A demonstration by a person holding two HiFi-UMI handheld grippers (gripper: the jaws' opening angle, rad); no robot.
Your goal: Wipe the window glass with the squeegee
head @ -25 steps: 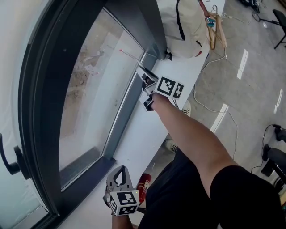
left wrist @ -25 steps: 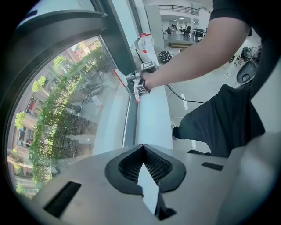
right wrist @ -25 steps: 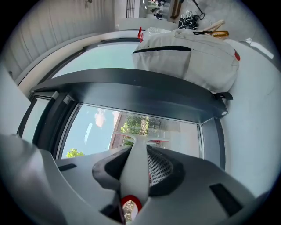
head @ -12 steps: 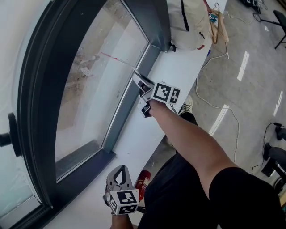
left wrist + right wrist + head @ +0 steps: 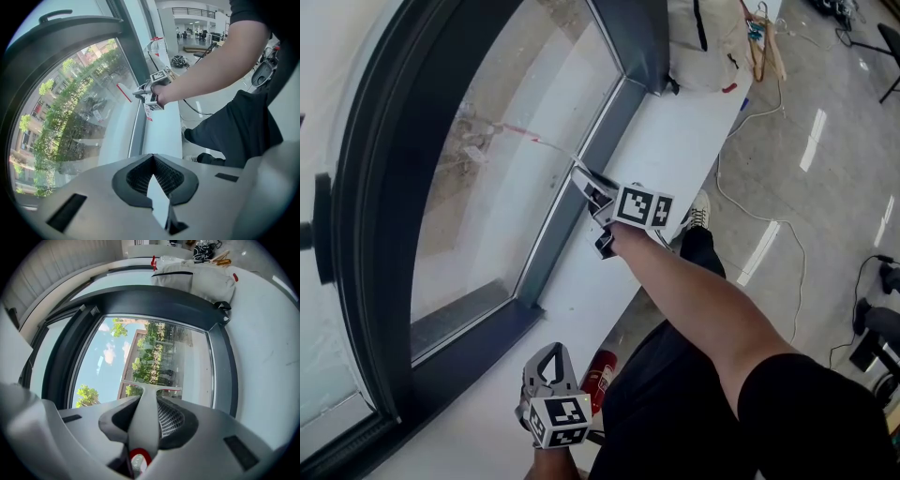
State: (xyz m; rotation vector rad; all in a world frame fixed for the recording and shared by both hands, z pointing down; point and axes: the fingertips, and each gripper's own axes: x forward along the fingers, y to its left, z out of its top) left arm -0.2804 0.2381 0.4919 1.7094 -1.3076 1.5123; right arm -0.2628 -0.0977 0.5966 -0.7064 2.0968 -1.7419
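Squeegee [image 5: 546, 146]: blade on the window glass [image 5: 506, 206], toward the frame edge nearest the white sill [image 5: 675, 141]; your right gripper [image 5: 581, 176] has its jaws clamped on the handle. Your left gripper [image 5: 551, 354] hangs low by the sill's near end, jaws together on nothing, with a red can [image 5: 598, 380] just beside it. A pale bag [image 5: 703, 52] sits at the sill's far end.

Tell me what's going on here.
A person is working at a window with a gripper in each hand. The right gripper is shut on the handle of the squeegee, whose blade reaches out across the window glass. The left gripper is shut and empty, held low by the white sill.
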